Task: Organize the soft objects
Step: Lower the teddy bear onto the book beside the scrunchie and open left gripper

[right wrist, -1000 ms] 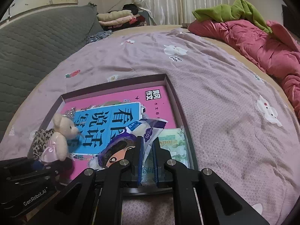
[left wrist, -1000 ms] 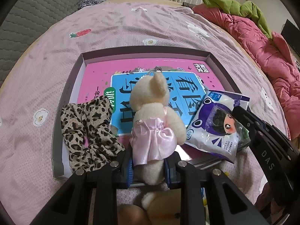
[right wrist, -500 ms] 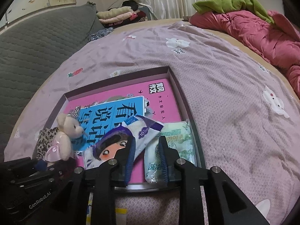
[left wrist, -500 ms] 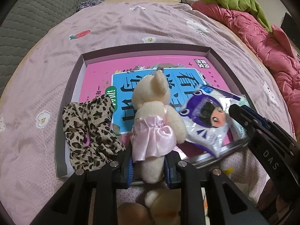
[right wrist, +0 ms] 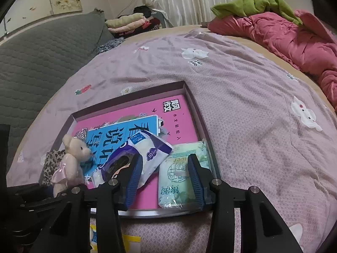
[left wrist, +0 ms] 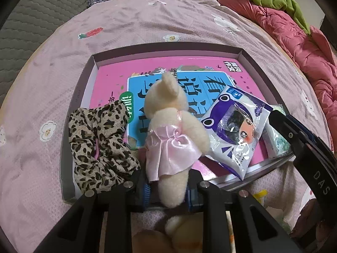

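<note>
A shallow purple box (left wrist: 84, 88) on the bed holds a pink book (left wrist: 118, 73). My left gripper (left wrist: 167, 191) is shut on a cream teddy bear in a pink dress (left wrist: 170, 130), holding it upright at the box's near edge. A leopard-print scrunchie (left wrist: 99, 143) lies to its left. A purple-and-white packet (left wrist: 233, 132) lies to its right. My right gripper (right wrist: 166, 181) is open over the box's near right corner, its jaws on either side of a green tissue pack (right wrist: 179, 175). The purple packet (right wrist: 139, 156) and the bear (right wrist: 69, 160) show left of it.
The box (right wrist: 202, 122) sits on a lilac printed bedsheet (right wrist: 242, 97). A red quilt (right wrist: 294, 35) with green cloth lies far right. A grey padded headboard (right wrist: 42, 57) and folded clothes (right wrist: 128, 23) are at the back left. Small packets (right wrist: 126, 242) lie beside the box's near edge.
My right gripper has opened and let go of the purple packet, which now lies in the box beside the tissue pack. My left gripper still holds the bear, little moved.
</note>
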The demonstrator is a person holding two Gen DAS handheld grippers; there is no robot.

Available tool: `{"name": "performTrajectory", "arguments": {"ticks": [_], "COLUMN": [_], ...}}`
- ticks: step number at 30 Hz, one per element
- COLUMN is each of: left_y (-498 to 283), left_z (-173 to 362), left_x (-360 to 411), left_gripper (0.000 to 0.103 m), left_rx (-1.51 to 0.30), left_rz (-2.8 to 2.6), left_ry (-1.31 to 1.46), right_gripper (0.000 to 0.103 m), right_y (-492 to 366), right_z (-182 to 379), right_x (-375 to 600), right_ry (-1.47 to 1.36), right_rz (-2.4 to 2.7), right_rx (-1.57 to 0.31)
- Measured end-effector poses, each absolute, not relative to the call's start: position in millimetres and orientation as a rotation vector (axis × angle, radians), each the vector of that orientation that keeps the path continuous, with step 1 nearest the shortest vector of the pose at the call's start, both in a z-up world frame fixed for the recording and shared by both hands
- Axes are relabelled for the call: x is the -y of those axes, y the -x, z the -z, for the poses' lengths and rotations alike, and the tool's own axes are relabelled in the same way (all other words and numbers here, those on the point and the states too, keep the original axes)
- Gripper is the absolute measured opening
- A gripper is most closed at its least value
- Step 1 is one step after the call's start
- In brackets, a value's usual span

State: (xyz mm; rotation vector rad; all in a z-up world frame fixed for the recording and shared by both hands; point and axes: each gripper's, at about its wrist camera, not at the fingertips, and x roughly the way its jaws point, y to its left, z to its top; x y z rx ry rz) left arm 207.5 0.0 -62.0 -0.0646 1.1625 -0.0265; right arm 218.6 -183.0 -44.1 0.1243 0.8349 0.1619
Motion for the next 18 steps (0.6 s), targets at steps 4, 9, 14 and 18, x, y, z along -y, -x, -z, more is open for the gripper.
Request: {"name": "performTrajectory", "arguments": {"ticks": [4,9,14,18], "left_y": [-204.9,-203.2,-202.9,-200.3], "left_z": [59.5,55.7,55.0,54.4], "left_x": [-4.6,-7.9,-6.4,-3.5], "left_gripper": [0.026,0.026,0.026,0.026], "left_rx": [-1.146,-1.135,-1.135,-1.136], "left_rz": [0.032,0.043,0.048,0.052], "left_ry": [0.098,0.125,0.125,0.11], "right_gripper": [0.047,0.047,0.047,0.047], "right_y": [-218.1,-217.4,-217.6,-217.4], "right_z": [42.6,41.8,39.5,39.0], "right_x": [182.3,182.7,183.0,183.3], "right_ry": [-0.12,-0.123,-0.124,-0.129], "right_rz": [-0.165,-0.169,-0.169,-0.171], "right_rx": [-0.829,-0.827,-0.821,-0.82]}}
